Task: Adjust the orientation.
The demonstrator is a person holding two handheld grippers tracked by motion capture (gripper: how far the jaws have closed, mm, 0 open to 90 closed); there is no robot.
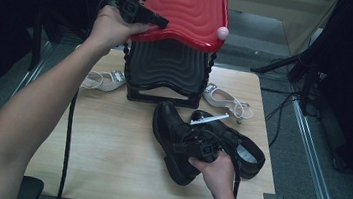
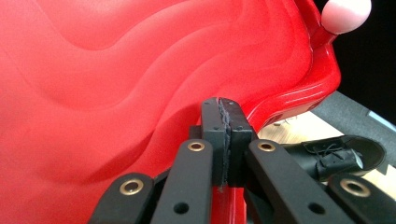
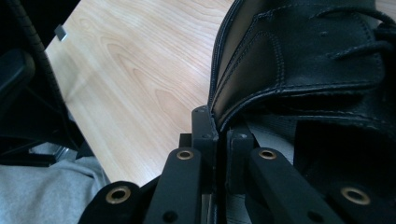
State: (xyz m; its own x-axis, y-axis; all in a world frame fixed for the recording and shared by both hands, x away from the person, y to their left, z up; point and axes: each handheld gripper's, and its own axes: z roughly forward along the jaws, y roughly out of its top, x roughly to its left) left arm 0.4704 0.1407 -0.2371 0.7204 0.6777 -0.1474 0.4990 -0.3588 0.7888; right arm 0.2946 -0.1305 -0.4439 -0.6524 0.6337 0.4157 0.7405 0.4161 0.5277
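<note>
Dark surroundings and grey floor are framing a pale wooden table (image 1: 110, 137), with black cables and stand legs lying on the floor to its right. At the table's far edge a black ribbed box (image 1: 167, 68) is standing, and its red wavy lid (image 1: 189, 10) is being held raised and tilted above it, a pale pink knob (image 1: 222, 32) showing at the lid's right corner.

The left gripper (image 1: 141, 12) is reaching up to the lid's front left edge, held in the person's left hand (image 1: 112, 27). In the left gripper view its jaws are pinching tight on the lid's rim (image 2: 223, 140), almost no gap between them, and a black shoe is showing beyond on the table.

Two white sandals are lying flat beside the box: one white sandal (image 1: 102, 80) to its left, the other sandal (image 1: 227, 101) to its right, both close to the box's base.

Nearer the person, two black lace-up leather shoes are sitting side by side and touching. The left shoe (image 1: 173, 134) is pointing away, toward the box; the right shoe (image 1: 241, 149) is angling to the right. The right gripper (image 1: 204, 148), in the person's right hand (image 1: 217, 173), is sitting between them. In the right gripper view its jaws are clamping the leather collar edge of a black shoe (image 3: 299, 60); which of the two it is gripping I cannot tell for certain.
</note>
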